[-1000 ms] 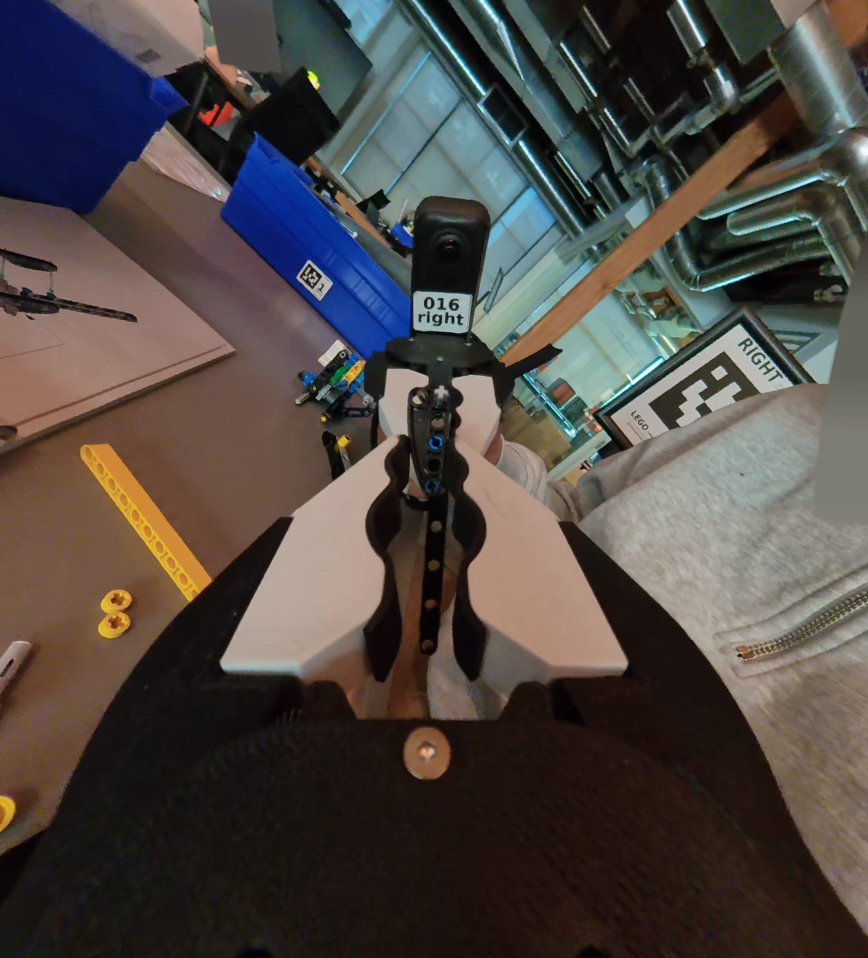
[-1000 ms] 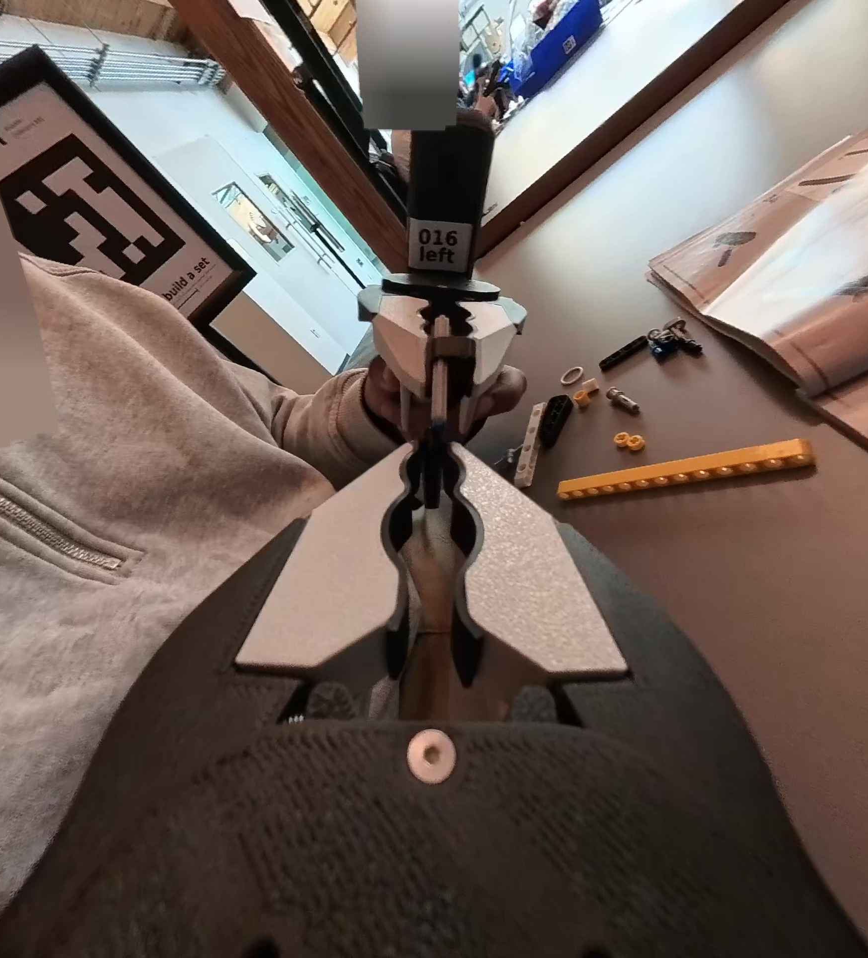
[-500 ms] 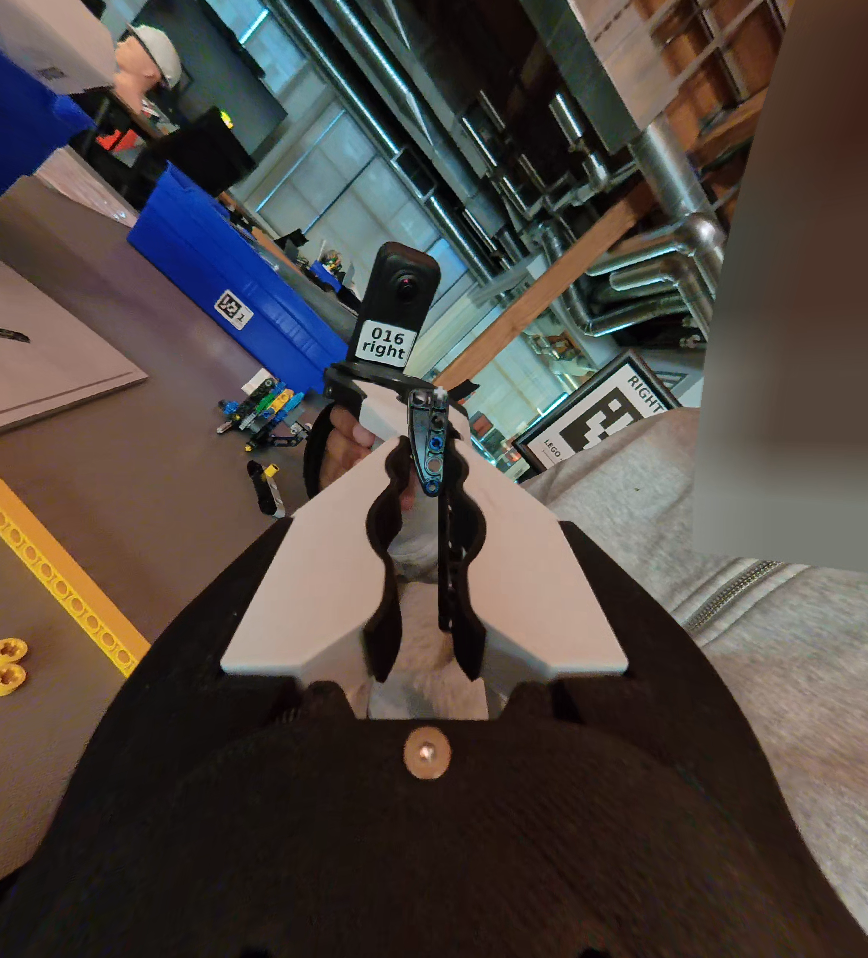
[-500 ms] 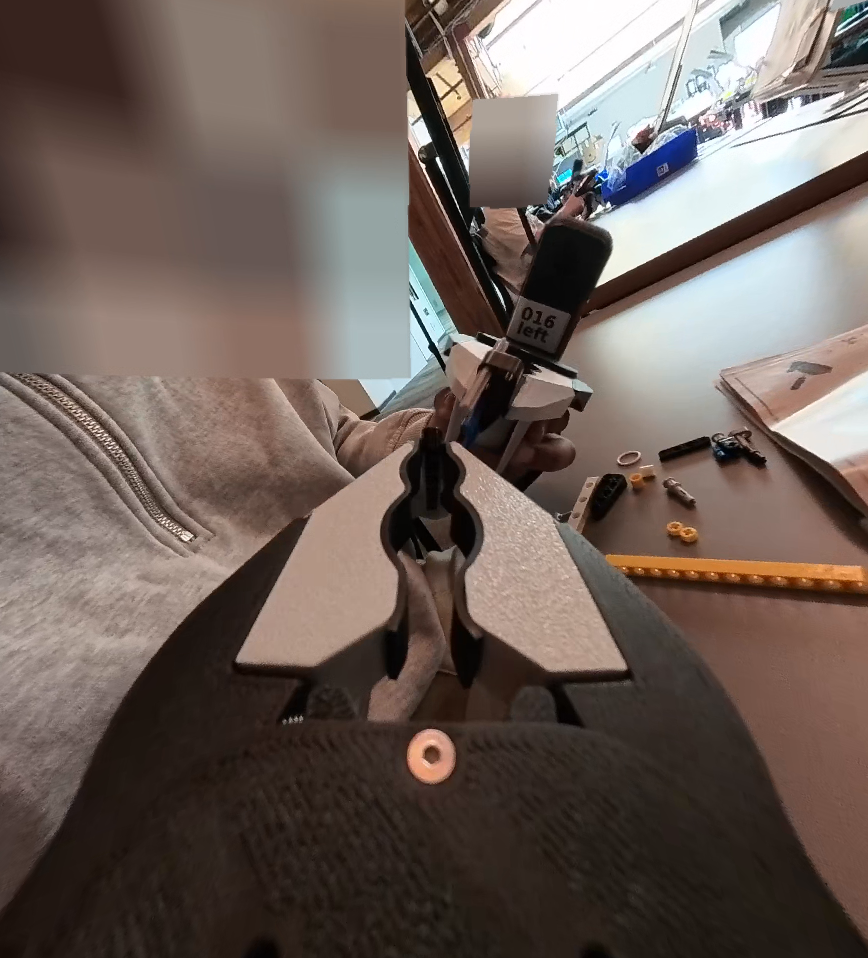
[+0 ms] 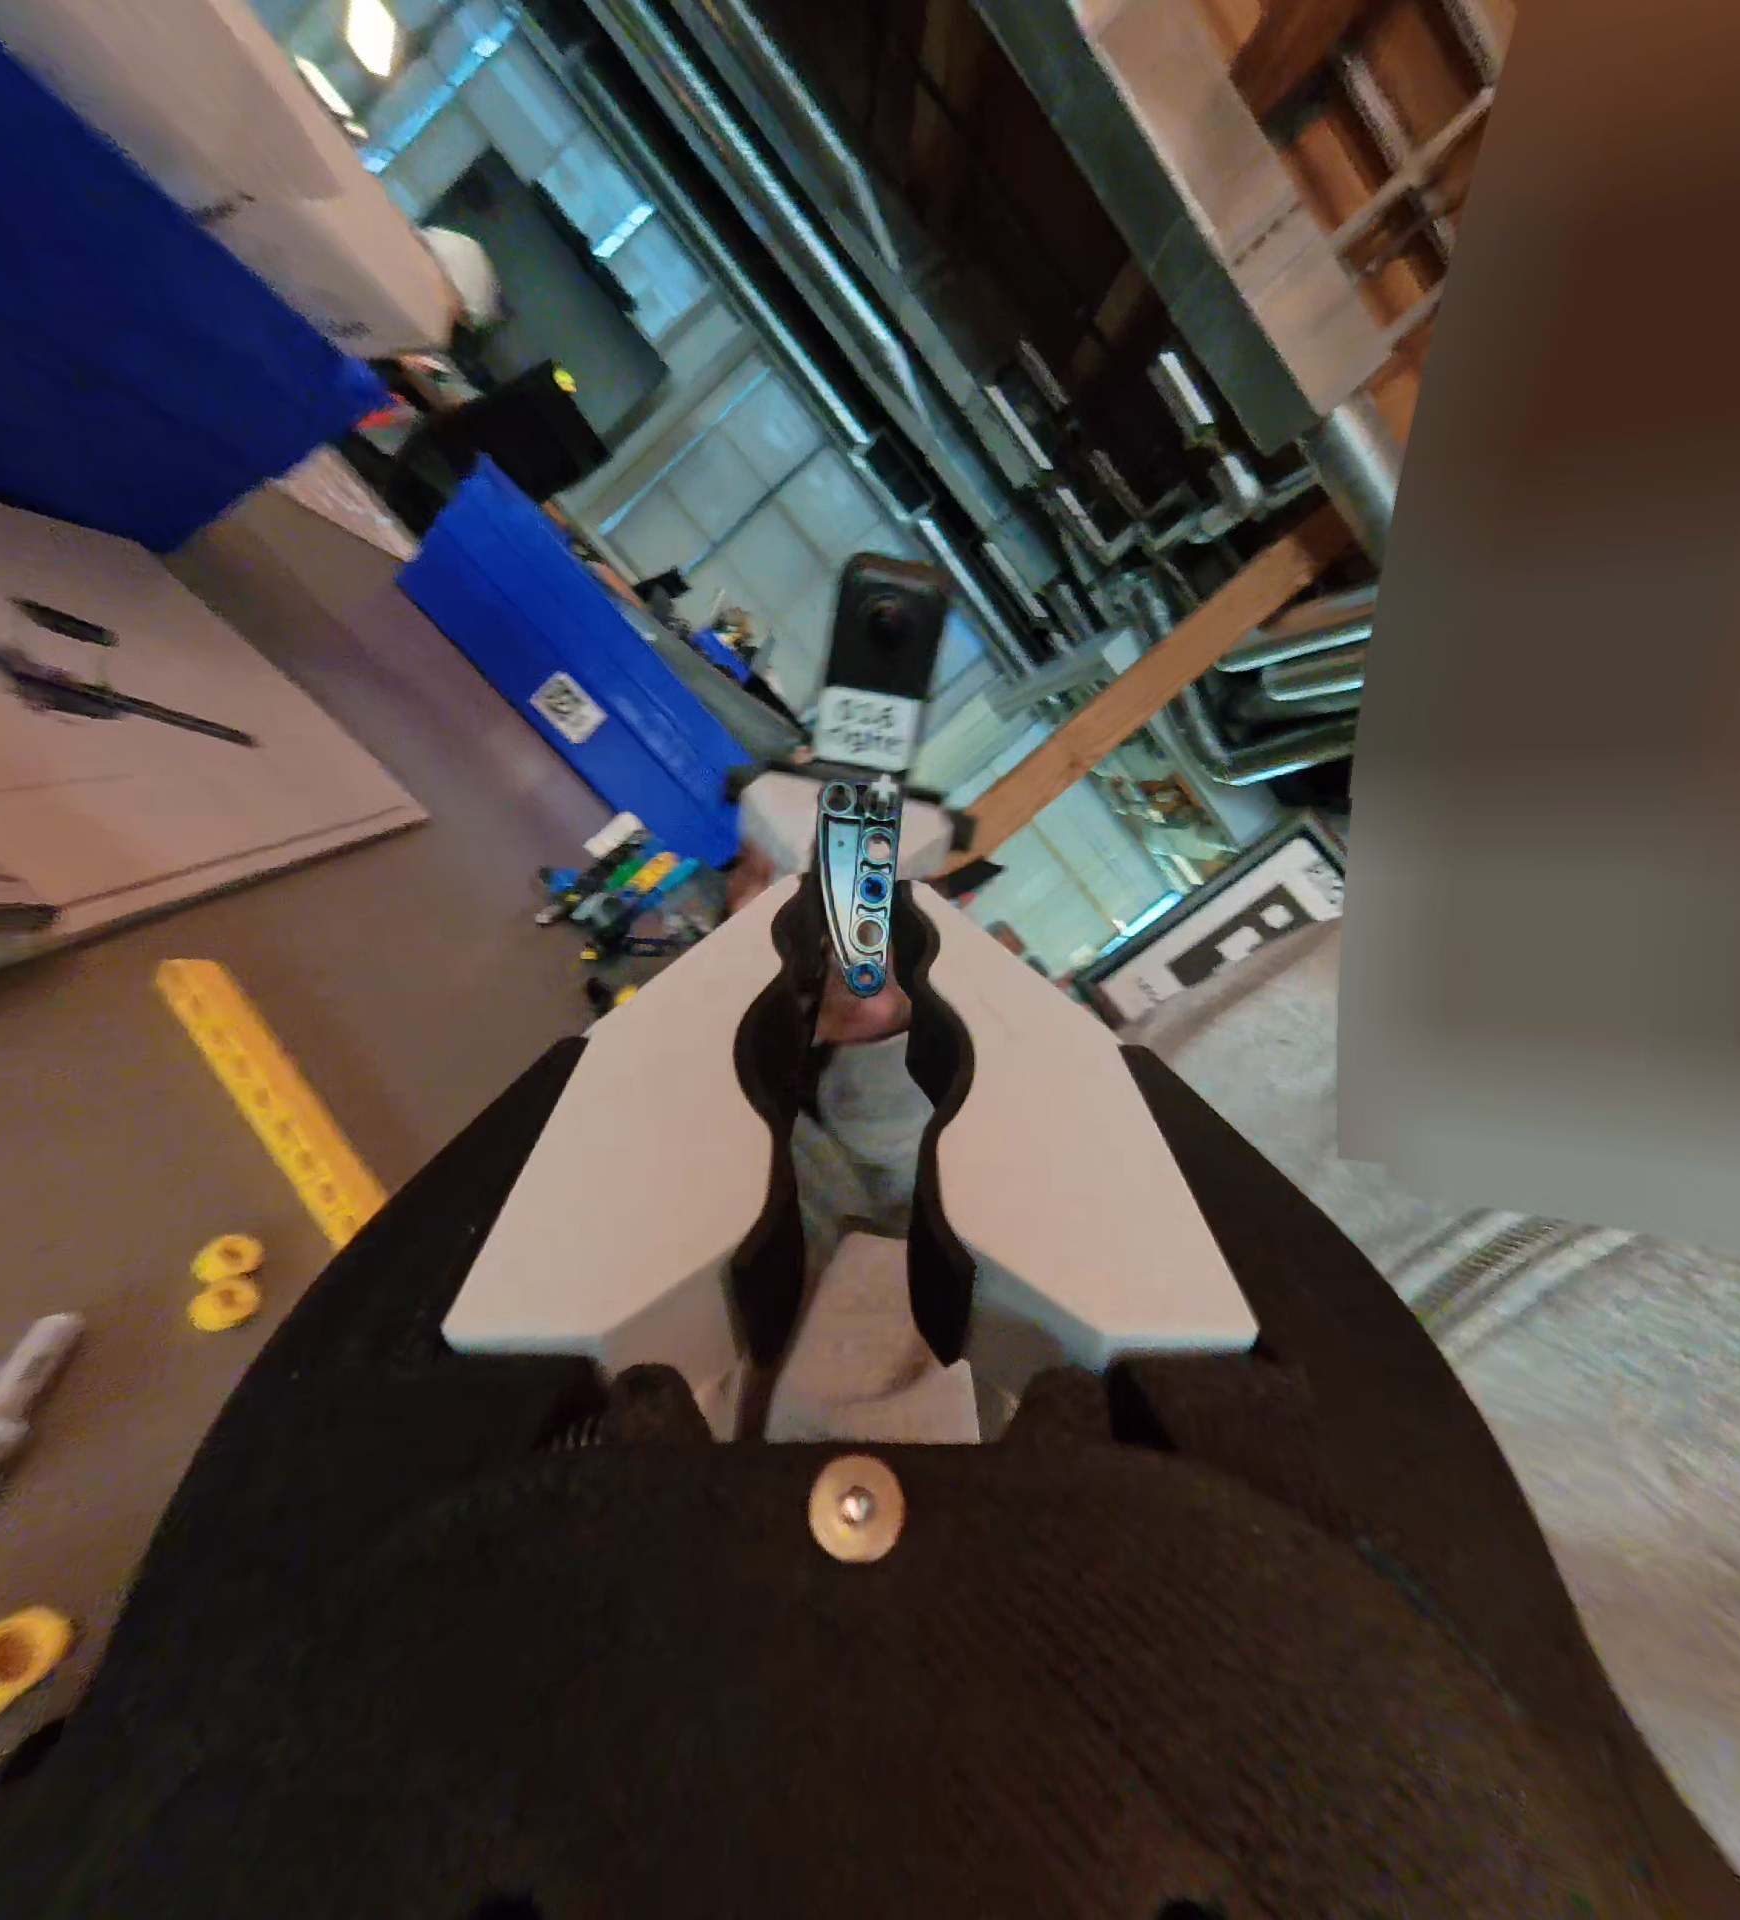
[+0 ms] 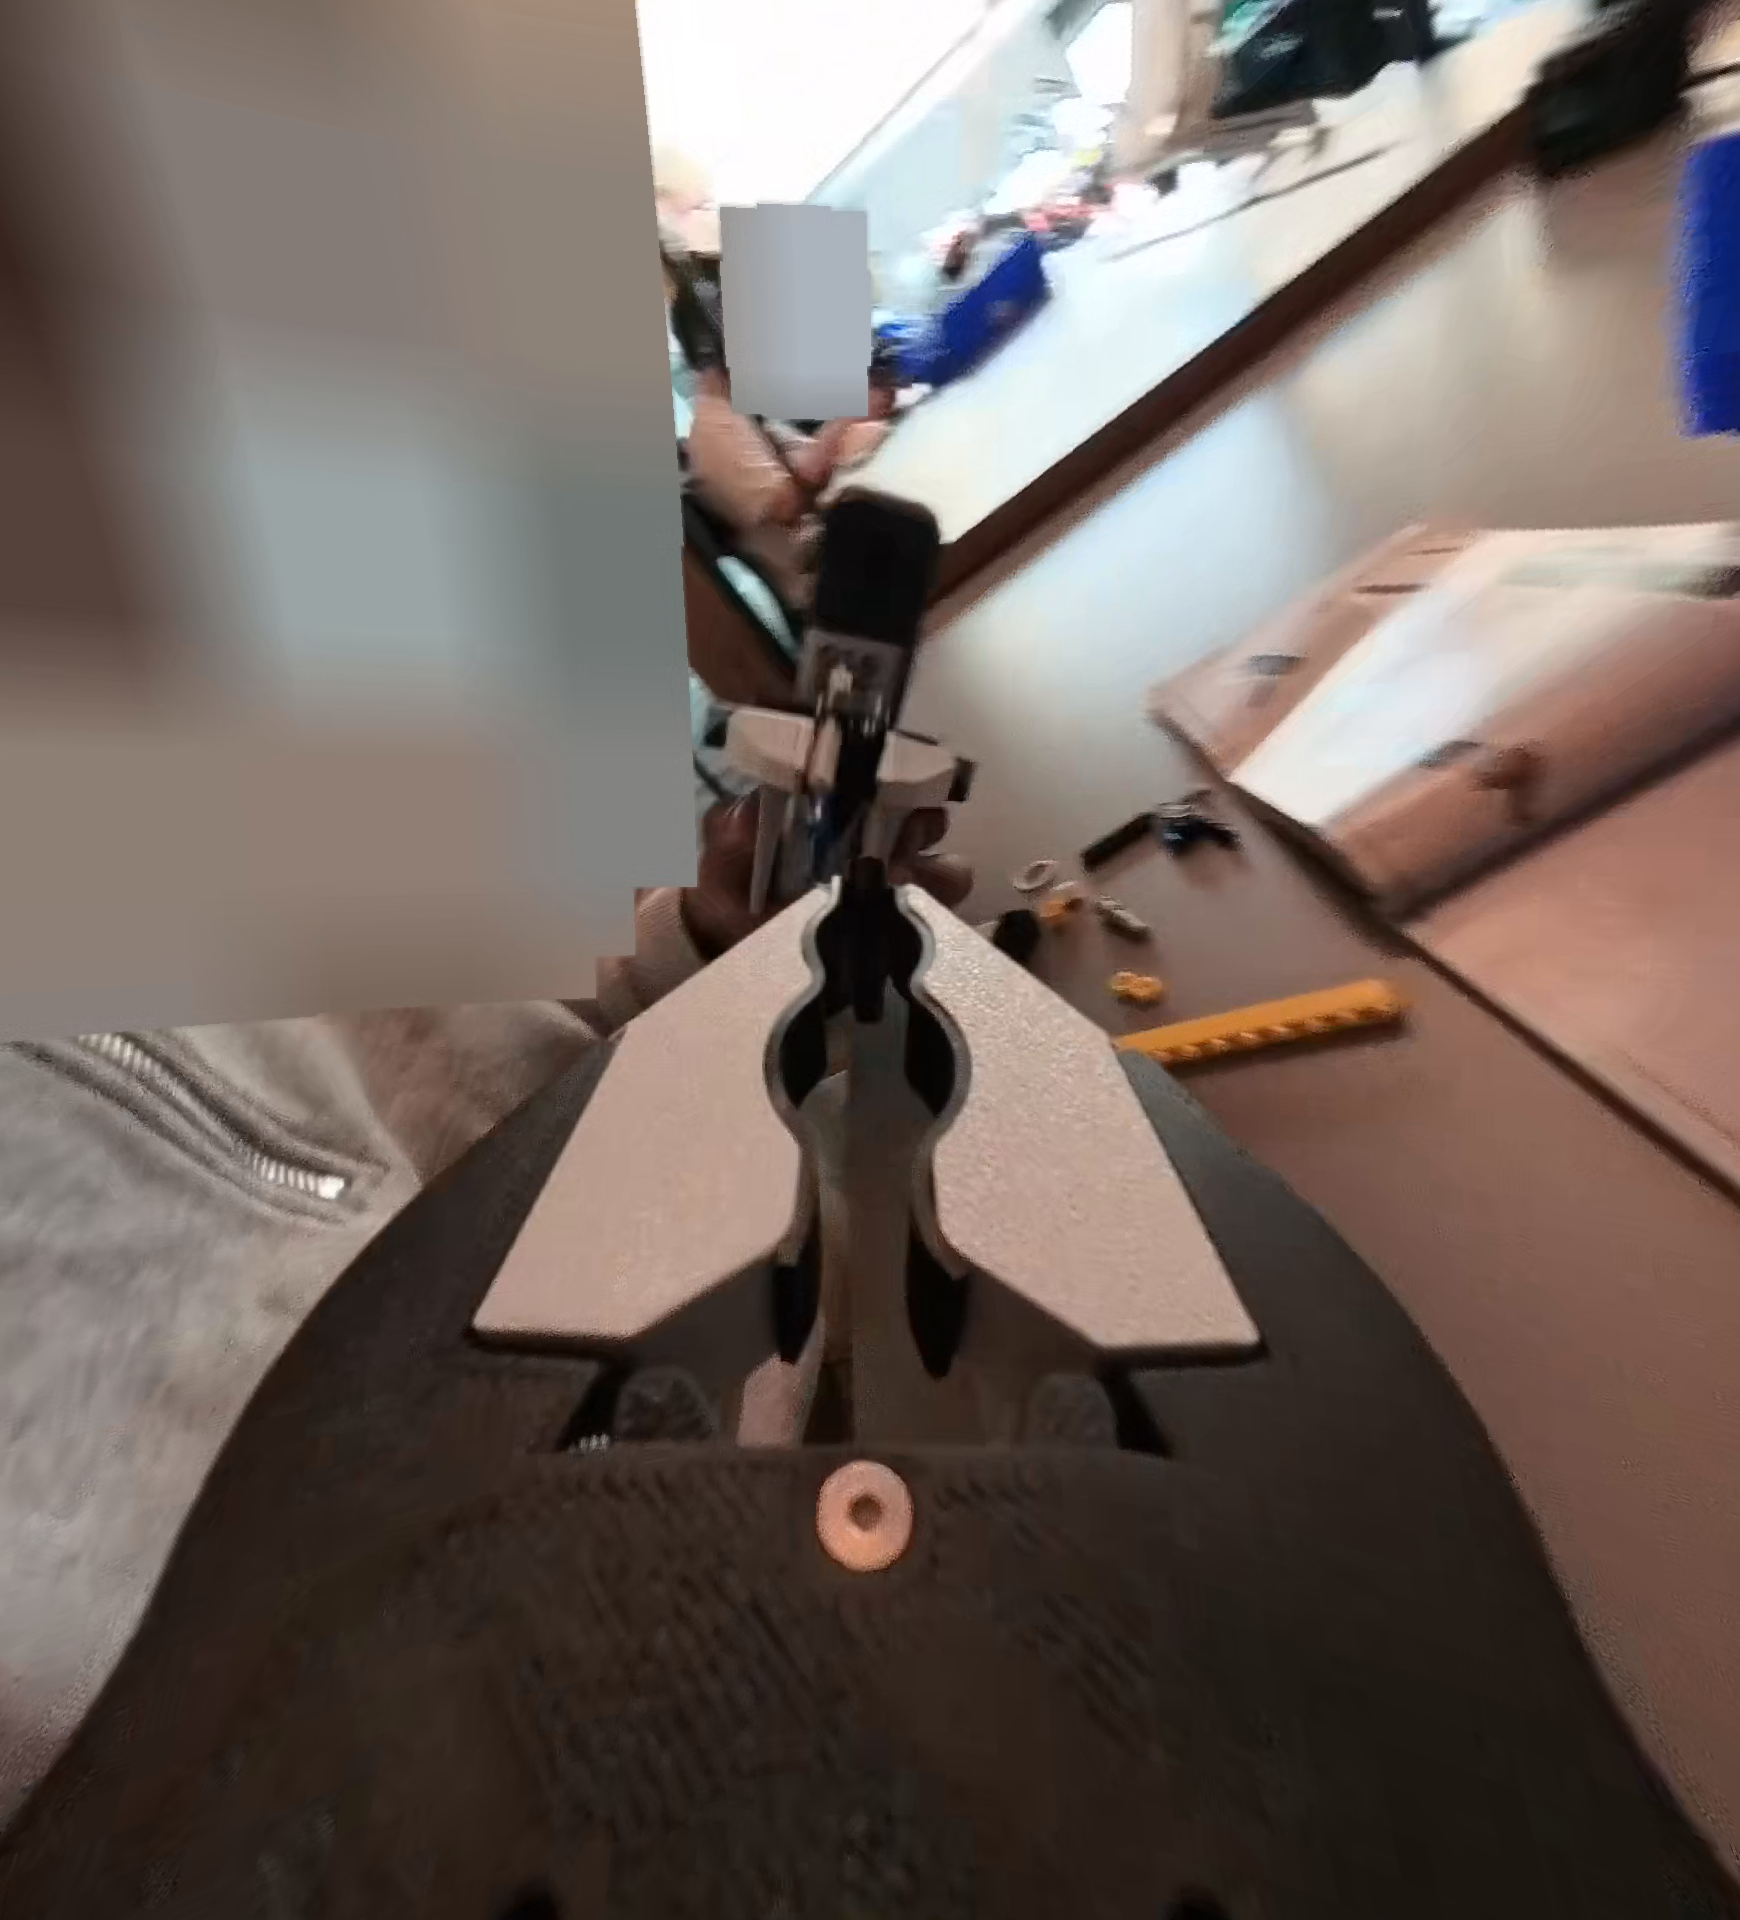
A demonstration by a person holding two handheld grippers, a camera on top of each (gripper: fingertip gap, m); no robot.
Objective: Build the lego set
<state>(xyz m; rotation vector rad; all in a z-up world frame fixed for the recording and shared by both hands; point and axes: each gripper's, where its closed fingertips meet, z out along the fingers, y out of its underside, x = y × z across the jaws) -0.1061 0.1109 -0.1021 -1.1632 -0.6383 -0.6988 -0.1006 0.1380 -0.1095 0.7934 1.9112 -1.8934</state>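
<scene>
Beam: a black beam [image 5: 864, 904] with blue pins is held in the air above the table [image 5: 450, 997], spanning the two gripper tips.
Right gripper [image 6: 864, 902]: clamped on the beam's end, which sits edge-on between its tips.
Left gripper [image 5: 858, 902]: fingers slightly apart, flanking the beam. Whether they pinch it I cannot tell.
Change: a second ago the beam lay edge-on, deep between the left fingers. Now it is face-on and out at their tips.
Meaning: probably a regrip or turn to line up the pin holes. Nothing is joined yet.
Unused: the yellow beam [image 5: 268, 1101] lies on the table.
</scene>
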